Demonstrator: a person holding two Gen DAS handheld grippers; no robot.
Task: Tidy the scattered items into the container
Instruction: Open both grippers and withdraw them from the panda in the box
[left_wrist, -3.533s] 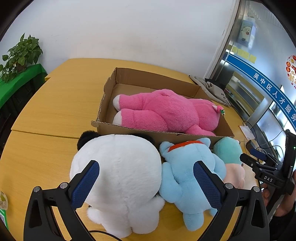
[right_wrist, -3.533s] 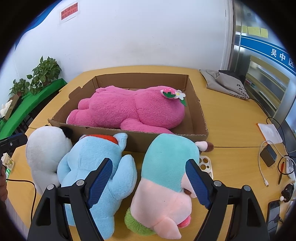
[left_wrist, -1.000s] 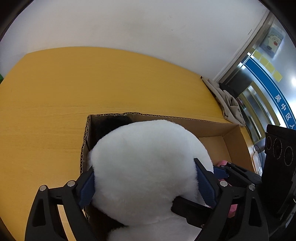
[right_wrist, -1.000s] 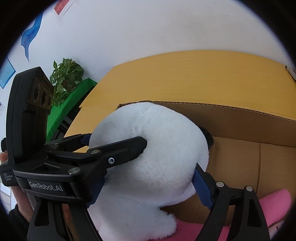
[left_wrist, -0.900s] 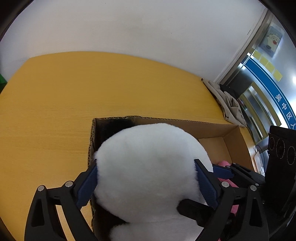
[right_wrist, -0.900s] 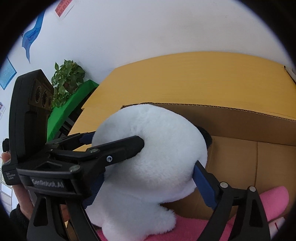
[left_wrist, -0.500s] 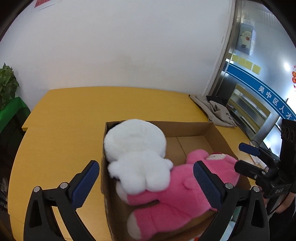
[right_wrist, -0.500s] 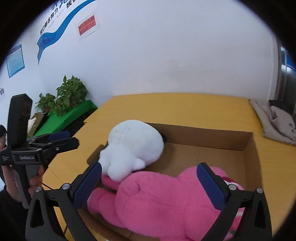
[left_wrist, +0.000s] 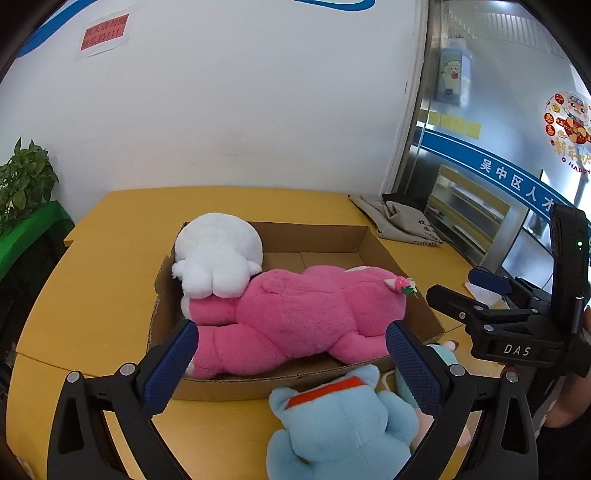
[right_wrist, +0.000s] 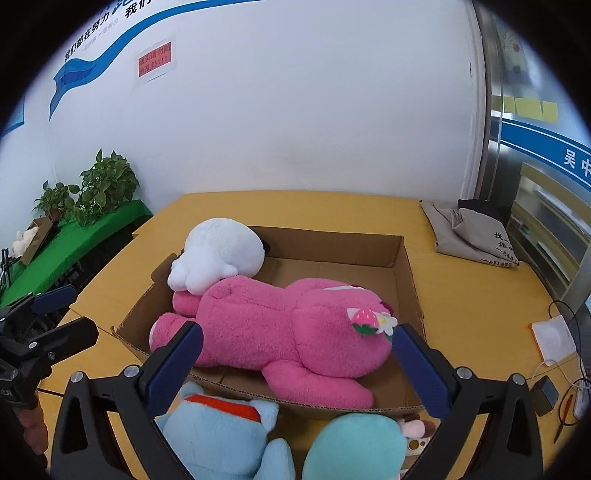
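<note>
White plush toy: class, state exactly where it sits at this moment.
In both wrist views the white plush toy sits in the far-left corner of the cardboard box, resting partly on the legs of the pink plush.

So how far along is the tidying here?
Two toys are in the box: the pink plush, with the white plush partly on its legs. Nothing is in hand; the left gripper and right gripper are open. The blue plush and teal plush remain on the table.
</note>
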